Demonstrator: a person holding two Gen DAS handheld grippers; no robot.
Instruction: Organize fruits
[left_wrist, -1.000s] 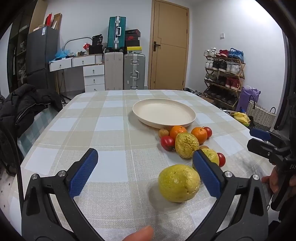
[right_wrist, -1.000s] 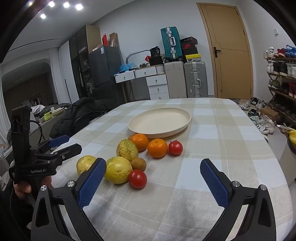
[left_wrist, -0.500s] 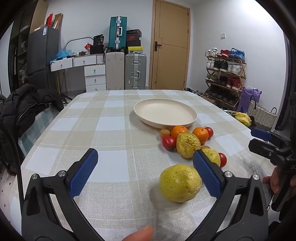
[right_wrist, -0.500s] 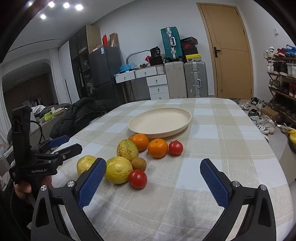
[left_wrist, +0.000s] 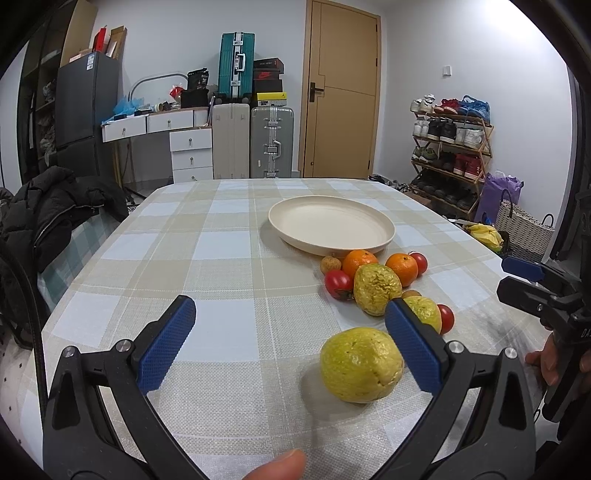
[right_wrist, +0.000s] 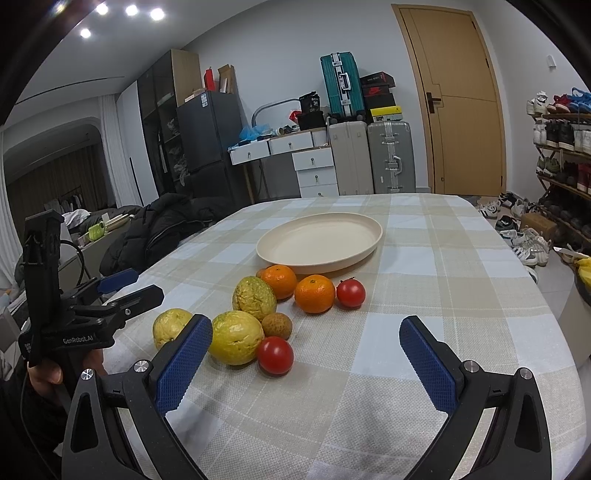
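Left gripper (left_wrist: 290, 341): fingers (left_wrist: 166, 349) spread wide, holding nothing, low over the table (left_wrist: 221, 258). Nearest yellow-green guava (left_wrist: 361, 364) sits on the cloth just inside the right finger, at or nearly touching its blue pad; contact can't be confirmed. Left finger well apart from it. A fingertip of the person's hand shows at the bottom edge of that view.

Ahead of the left fingers, past the right one: second guava (left_wrist: 424, 312) partly hidden behind the pad, third guava (left_wrist: 376, 283), red tomato (left_wrist: 338, 283), two oranges (left_wrist: 357, 261), small brown fruit (left_wrist: 330, 264), further tomatoes at the cluster's right side. Cream plate (left_wrist: 330, 225) lies beyond the cluster, with nothing on it; the nearest orange sits right against its rim.

Right gripper (right_wrist: 306, 352): fingers (right_wrist: 428, 363) also wide apart, nothing held. Between them, nearer the left finger: tomato (right_wrist: 275, 355), touching a guava (right_wrist: 236, 338) that the left pad partly covers. Brown fruit (right_wrist: 277, 325) just beyond, then guava (right_wrist: 254, 298), oranges (right_wrist: 314, 293), tomato (right_wrist: 351, 292). The gap toward the right finger is bare cloth. Plate (right_wrist: 319, 240) straight ahead, beyond the fruit.

All fruit on the table, none on the plate.
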